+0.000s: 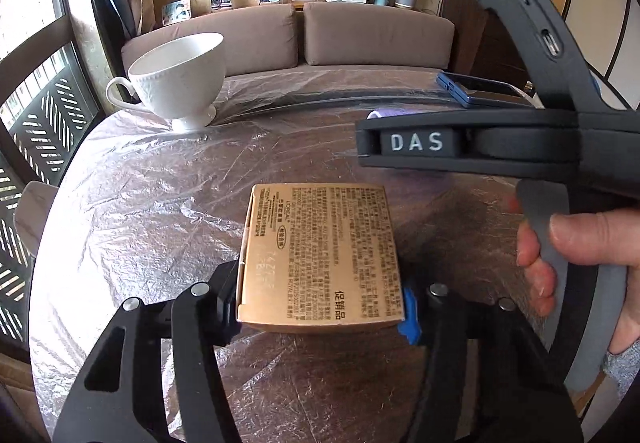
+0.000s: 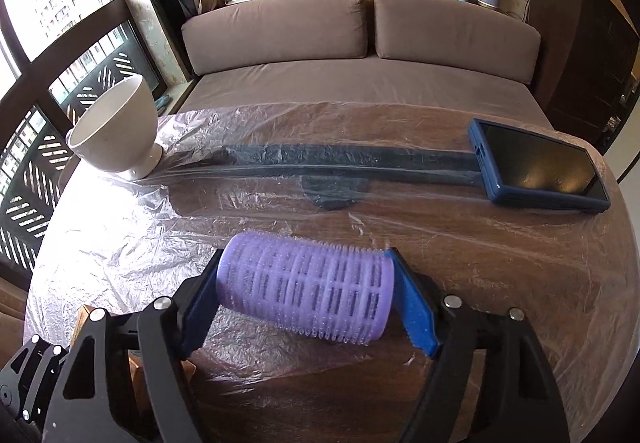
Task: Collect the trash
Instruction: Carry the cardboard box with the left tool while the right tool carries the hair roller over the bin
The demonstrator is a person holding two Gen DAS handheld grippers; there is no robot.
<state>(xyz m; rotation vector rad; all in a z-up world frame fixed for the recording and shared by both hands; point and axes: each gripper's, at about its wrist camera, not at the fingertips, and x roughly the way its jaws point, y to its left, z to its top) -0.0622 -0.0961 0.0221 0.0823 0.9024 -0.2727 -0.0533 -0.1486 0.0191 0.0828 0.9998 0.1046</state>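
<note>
Pinched end to end in the right hand-held gripper, a purple hair roller lies on the plastic-covered counter. Beside it, the left hand-held gripper clamps a tan cardboard box; a white cup stands well beyond, leftward.

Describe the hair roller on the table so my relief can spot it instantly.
Start at the round wooden table under crinkled clear plastic sheeting, in front of the brown sofa. Near its front edge lies a lilac plastic hair roller on its side, pinched end to end by the right tongs. It alone is purple, cylindrical and bristly.
</note>
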